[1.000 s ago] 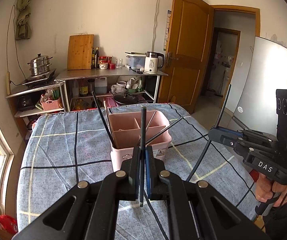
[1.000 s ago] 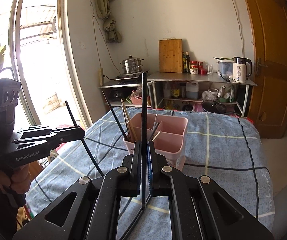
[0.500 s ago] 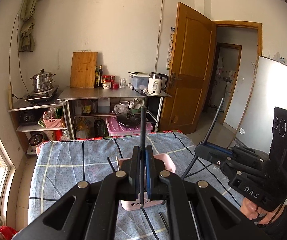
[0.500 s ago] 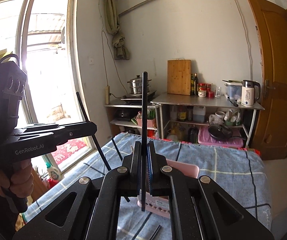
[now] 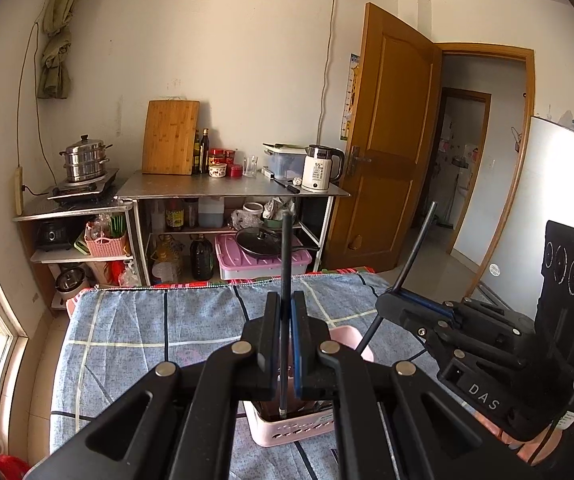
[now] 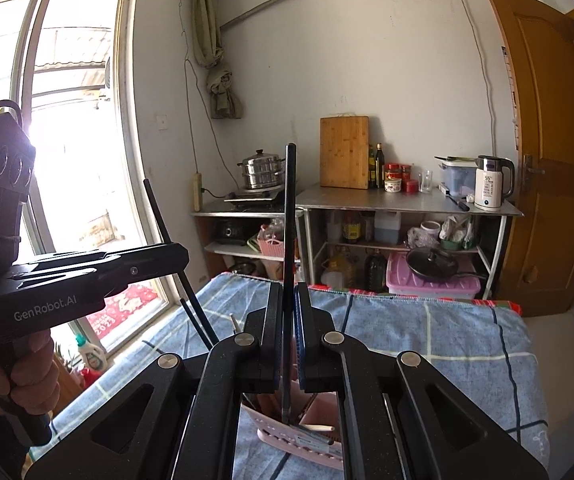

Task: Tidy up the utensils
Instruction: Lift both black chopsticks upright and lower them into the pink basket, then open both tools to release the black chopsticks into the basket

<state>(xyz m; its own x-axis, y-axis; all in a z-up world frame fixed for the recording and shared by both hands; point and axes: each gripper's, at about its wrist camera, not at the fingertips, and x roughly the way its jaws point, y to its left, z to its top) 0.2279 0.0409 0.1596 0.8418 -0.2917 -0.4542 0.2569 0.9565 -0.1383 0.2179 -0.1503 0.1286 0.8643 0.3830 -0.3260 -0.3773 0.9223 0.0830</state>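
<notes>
Two black chopsticks, one [image 5: 286, 280] clenched upright in the left hand-held gripper [image 5: 286, 344], one [image 6: 289, 240] in the right hand-held gripper [image 6: 289, 344], now hang directly over the pink caddy [image 5: 287, 428] on the checked worktop [image 5: 147, 320], having closed in since a second ago; lowering them in seems next.

Looks like someone's lived-in home kitchen: a steamer pot [image 5: 84, 158] is sitting on a small cooktop, a bamboo cutting board [image 5: 171, 137] is leaning against the wall, and an electric kettle [image 5: 320, 168] is standing on the steel prep table [image 5: 207, 189].
</notes>
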